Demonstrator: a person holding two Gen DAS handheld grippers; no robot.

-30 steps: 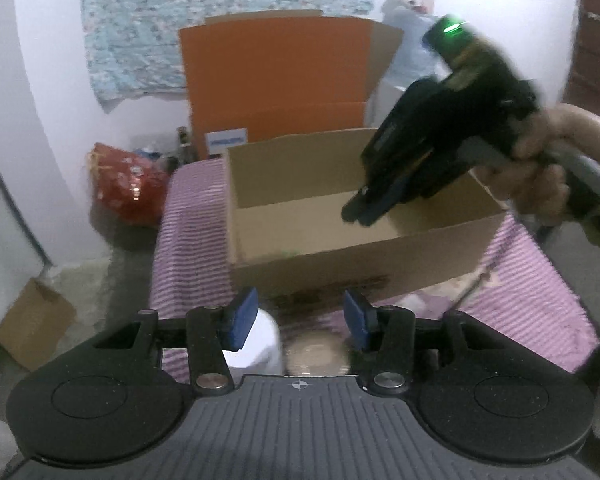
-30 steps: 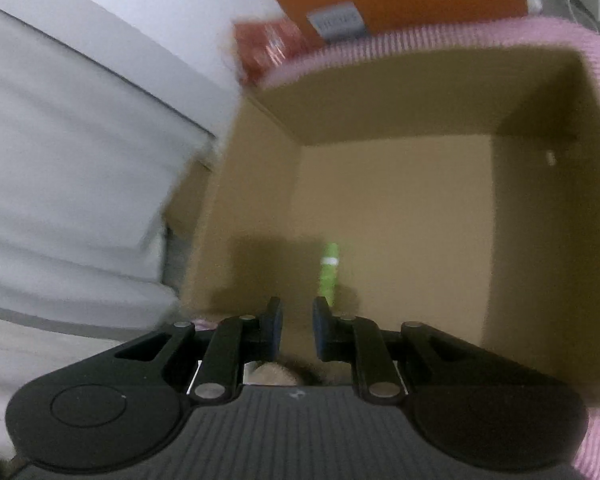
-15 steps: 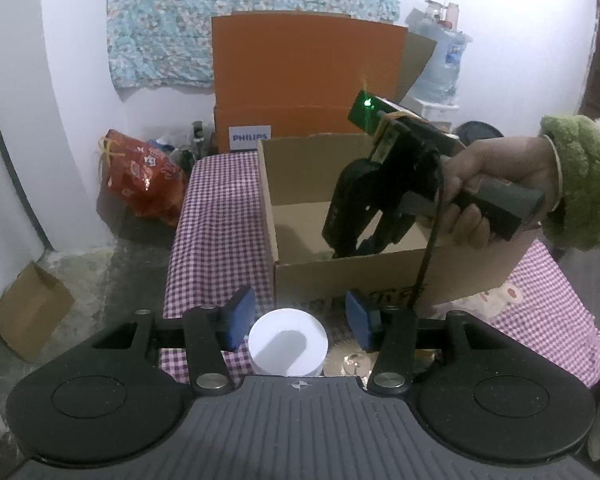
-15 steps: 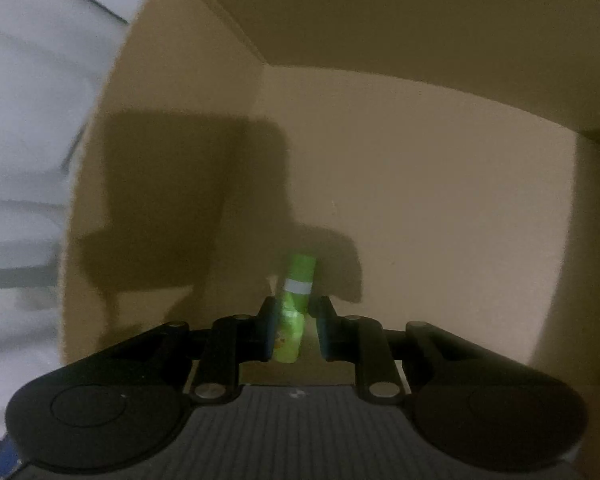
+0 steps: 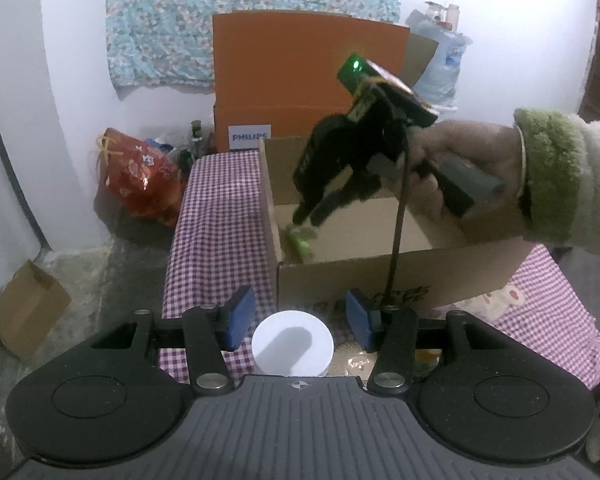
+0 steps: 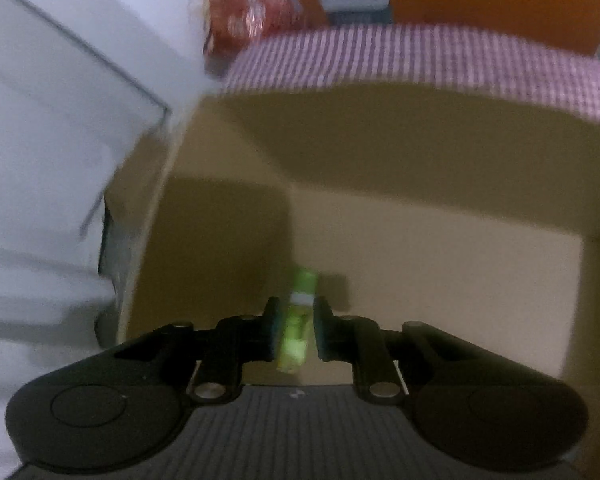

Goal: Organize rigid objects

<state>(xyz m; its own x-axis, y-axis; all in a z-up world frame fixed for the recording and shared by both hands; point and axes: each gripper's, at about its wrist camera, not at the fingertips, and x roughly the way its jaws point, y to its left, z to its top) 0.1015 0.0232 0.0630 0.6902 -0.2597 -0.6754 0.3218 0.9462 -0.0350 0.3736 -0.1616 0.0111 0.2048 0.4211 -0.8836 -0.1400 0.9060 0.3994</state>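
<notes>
An open cardboard box [image 5: 352, 276] stands on a checked tablecloth. A small green bottle [image 5: 300, 242] lies on the box floor at its near left. My right gripper [image 5: 306, 216] hovers just above it inside the box, fingers apart. In the right wrist view the green bottle [image 6: 298, 320] shows between my open right gripper [image 6: 294, 322], below the fingers [image 6: 270, 320]. My left gripper [image 5: 296, 320] is open and empty, above a white round lid [image 5: 292, 348] in front of the box.
An orange Philips box [image 5: 300, 92] stands behind the cardboard box. A red bag [image 5: 140, 176] sits at the table's far left. A small cardboard box [image 5: 24, 312] lies on the floor left. Small items [image 5: 356, 360] lie beside the white lid.
My right gripper has let go of the green bottle and lifted back; the bottle now lies on the box floor. My left gripper stayed open over the white lid.
</notes>
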